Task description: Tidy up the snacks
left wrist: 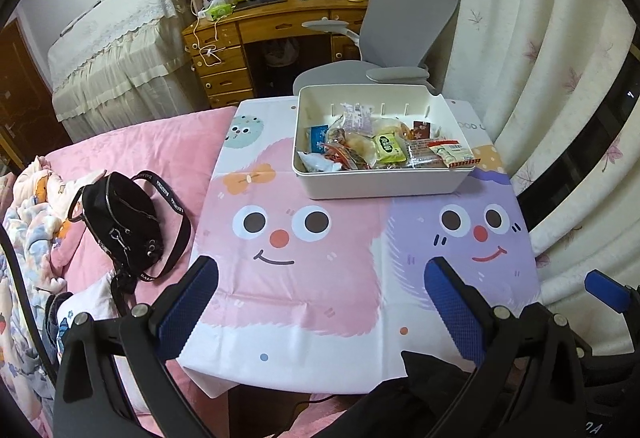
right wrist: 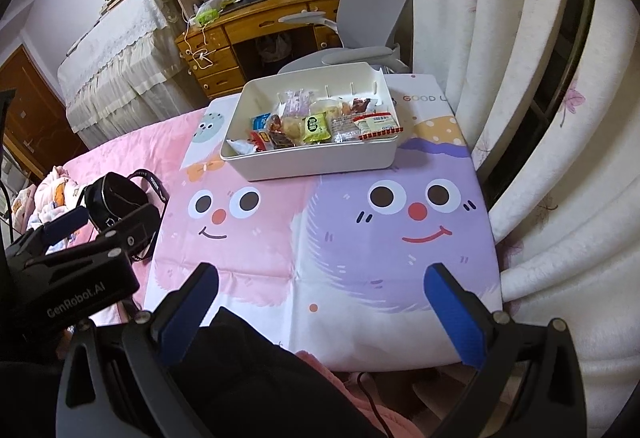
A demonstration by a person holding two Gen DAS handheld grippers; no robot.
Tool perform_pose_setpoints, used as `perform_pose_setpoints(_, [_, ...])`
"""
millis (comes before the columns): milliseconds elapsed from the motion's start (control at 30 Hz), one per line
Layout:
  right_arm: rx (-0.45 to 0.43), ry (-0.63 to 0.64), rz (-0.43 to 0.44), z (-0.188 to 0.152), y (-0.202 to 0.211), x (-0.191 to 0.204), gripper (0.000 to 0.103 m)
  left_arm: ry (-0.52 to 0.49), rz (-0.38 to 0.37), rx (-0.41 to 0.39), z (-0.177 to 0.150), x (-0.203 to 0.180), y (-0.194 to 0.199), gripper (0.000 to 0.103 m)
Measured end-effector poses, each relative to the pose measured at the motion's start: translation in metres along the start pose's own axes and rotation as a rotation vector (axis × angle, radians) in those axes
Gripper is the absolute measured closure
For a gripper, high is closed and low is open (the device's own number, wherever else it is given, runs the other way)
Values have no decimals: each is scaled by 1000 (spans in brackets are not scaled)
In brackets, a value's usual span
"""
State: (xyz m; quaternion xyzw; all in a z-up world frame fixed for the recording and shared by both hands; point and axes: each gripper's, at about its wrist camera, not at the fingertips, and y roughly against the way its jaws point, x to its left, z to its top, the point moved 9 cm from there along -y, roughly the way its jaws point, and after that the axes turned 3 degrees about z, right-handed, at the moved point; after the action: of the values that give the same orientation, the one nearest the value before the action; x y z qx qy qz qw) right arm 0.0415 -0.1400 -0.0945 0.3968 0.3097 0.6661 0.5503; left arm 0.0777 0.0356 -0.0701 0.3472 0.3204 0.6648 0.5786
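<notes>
Looking along the left gripper, its two blue pads spread wide and empty, one white storage box of mixed snack packets sits ahead on the cartoon mat; one black bag lies to its left.

From the right gripper, likewise agape and empty, the same box stands ahead, slightly left.

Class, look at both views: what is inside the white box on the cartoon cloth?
The white box holds a heap of wrapped snacks: a green packet, a blue one, and a red-edged white packet resting on the rim. The snacks hide the box floor and whatever lies lower in the heap.
</notes>
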Motion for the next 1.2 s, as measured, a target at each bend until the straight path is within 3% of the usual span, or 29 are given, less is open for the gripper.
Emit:
perform_pose_setpoints(700, [48,-28,-22,12,-22,-12,0,-35,-18,25,16,-15,-24,1])
perform_pose_setpoints(1200, [103,-19,-16,6,-33,-11,0,-24,-8,69,5,-13,-31,1])
